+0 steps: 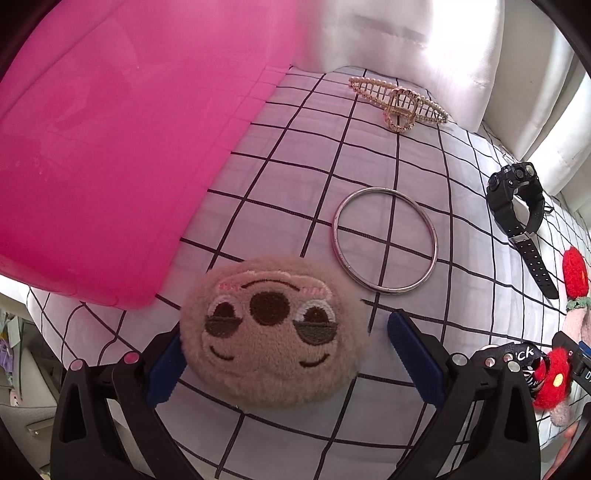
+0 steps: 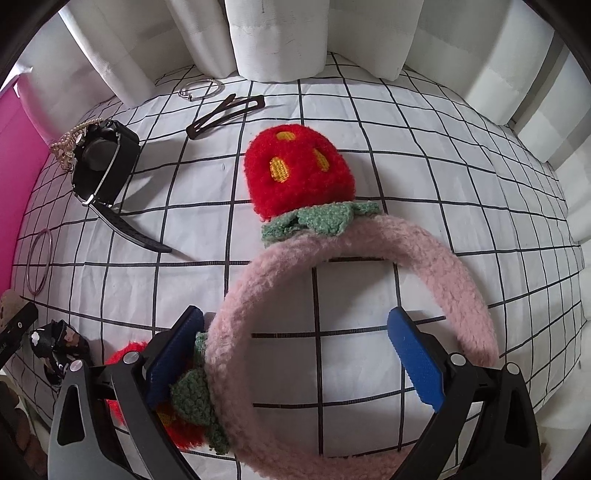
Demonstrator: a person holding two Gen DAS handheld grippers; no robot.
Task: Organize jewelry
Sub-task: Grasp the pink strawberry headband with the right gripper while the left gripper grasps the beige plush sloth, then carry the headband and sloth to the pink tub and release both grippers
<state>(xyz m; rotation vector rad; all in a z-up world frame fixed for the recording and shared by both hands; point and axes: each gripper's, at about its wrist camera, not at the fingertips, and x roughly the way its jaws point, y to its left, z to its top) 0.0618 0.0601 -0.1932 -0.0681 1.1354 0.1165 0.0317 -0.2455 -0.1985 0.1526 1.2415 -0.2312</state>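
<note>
**Grippers spread wide over plush clip and strawberry headband**

Accessories lie scattered on a white bedsheet (image 1: 280, 192) with a black grid. The left gripper (image 1: 286, 363) is spread wide around a tan plush sloth-face clip (image 1: 271, 334); its left blue pad sits at the plush's edge, while the right pad stands clear of it, so nothing is clamped. A pink box (image 1: 110, 147) rises close on the far left, crowding that side. Just beyond the plush to the right lies a silver bangle (image 1: 386, 240), and farther off a gold pearl hair claw (image 1: 399, 101) near the white curtain (image 1: 399, 33). A black watch (image 1: 517, 206) lies to the far right.

The right gripper (image 2: 297, 360) is likewise released, its jaws straddling one side of a pink fuzzy headband (image 2: 424, 254) with red knitted strawberries (image 2: 295, 171). The near strawberry's green leaves press against the left pad; the band's arc passes behind the right finger. Farther left lie the watch, a dark snap hair clip (image 2: 225, 116), and a thin silver bracelet (image 2: 201, 90) by the curtain. A black floral item (image 2: 55, 347) sits at the near left; what it is cannot be told.
</note>
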